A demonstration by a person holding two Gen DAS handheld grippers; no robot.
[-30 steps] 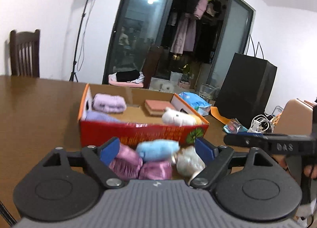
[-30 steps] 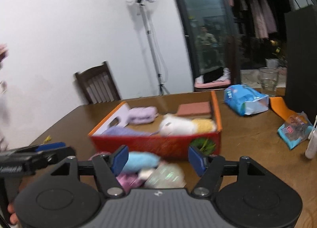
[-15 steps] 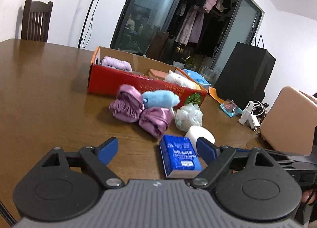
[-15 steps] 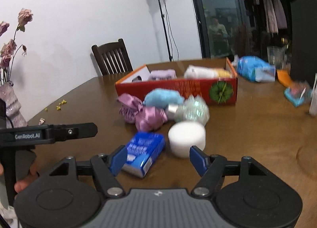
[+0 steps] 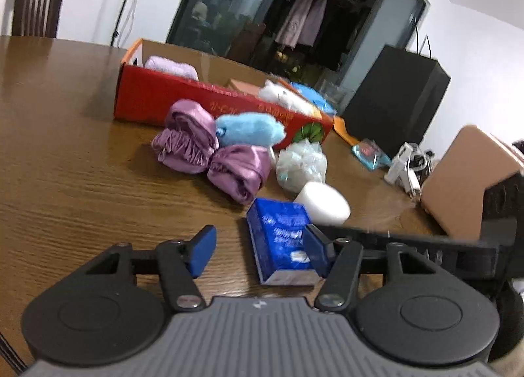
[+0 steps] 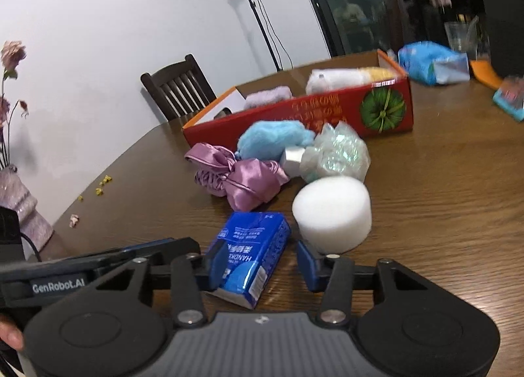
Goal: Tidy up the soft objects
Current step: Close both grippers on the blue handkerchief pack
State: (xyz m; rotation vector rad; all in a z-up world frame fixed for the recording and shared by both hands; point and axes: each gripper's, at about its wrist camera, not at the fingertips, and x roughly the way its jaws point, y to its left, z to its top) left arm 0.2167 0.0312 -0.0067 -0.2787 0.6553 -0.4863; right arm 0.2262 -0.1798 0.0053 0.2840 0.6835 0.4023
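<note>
On my brown wooden tabletop [image 6: 458, 197] the long red cardboard box [image 6: 304, 112] already holds several soft things. Loose before it: purple satin bundles [image 6: 239, 177], blue fluff [image 6: 271, 139], a white foam cylinder [image 6: 332, 213], a blue tissue pack [image 6: 250, 256]. Both grippers' fingers [image 5: 203, 251] have just been closing, still apart, pinching nothing.

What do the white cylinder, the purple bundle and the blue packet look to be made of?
White cylinder: probably foam or sponge, with a matte, finely grained face. Purple bundle: satin-like cloth, glossy and gathered into ruffles. Blue packet: printed plastic film, shiny and creased, likely pocket tissues.
</note>
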